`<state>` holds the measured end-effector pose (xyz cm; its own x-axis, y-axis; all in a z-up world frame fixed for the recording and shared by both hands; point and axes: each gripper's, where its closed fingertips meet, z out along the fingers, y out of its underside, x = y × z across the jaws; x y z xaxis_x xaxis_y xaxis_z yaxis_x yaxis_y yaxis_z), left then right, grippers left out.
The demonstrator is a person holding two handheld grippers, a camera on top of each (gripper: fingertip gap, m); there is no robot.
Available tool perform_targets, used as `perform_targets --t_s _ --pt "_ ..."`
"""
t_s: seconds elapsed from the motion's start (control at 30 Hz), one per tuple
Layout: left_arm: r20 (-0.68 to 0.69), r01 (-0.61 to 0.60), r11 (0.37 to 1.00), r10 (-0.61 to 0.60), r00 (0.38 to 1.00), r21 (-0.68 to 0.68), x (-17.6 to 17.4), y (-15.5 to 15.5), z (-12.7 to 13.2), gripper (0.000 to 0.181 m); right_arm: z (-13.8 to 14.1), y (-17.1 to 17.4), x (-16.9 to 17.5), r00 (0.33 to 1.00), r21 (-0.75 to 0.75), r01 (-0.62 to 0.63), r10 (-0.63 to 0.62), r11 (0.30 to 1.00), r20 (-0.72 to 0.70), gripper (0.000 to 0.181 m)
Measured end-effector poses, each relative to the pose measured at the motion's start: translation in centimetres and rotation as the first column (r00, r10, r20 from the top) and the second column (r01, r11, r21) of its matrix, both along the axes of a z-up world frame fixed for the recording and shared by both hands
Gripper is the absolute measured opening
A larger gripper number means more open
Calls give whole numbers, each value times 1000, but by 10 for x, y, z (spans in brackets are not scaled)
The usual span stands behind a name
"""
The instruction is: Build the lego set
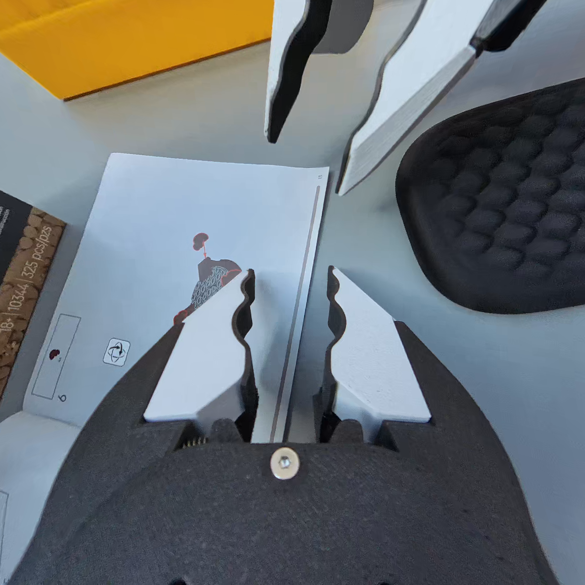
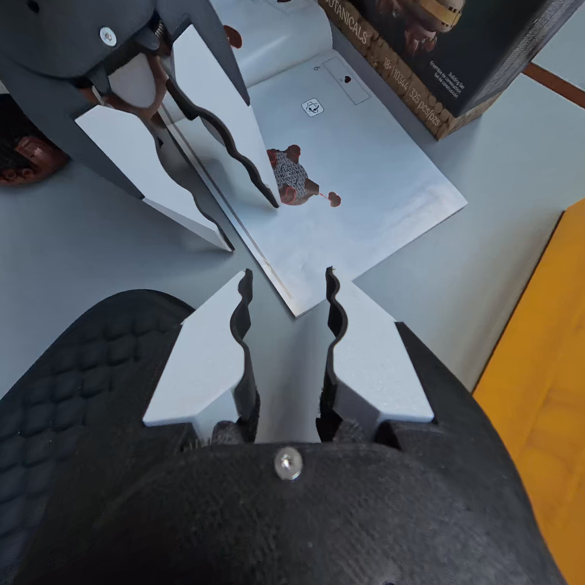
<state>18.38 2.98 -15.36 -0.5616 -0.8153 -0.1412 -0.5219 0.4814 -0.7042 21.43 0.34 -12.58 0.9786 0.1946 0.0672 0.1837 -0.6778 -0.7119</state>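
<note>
Black-bodied left claw (image 1: 291,269); wavy-edged, parted

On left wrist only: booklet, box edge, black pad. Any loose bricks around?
Observer: Yes. Red-brown bricks lie on the table, beyond the left gripper as seen in the right wrist view.
Operator: Is my left holding one?
Observer: No. It is open and empty, and its fingers straddle the booklet edge.
Operator: Box front?
Observer: The box front faces the right gripper and shows a picture of the model.
</note>
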Motion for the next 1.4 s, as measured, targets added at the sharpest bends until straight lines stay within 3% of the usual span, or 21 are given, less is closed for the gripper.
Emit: perform_targets --t_s 0.2,0.4,0.83,1.4 --pt "-36 50 999 -49 998 13 12 -11 -3 38 -19 -9 5 986 -32 -34 39 999 160 41" --pt "-48 48 998 -50 998 -29 16 -14 -4 28 -22 -12 4 987 -36 -38 43 999 156 41" --pt "-76 24 977 -41 996 -210 16 -14 -1 27 -27 -13 0 988 -46 -41 47 998 146 41" --pt "-52 47 987 -56 997 -151 16 -14 -2 28 -28 -12 2 989 -51 -36 43 998 142 40"
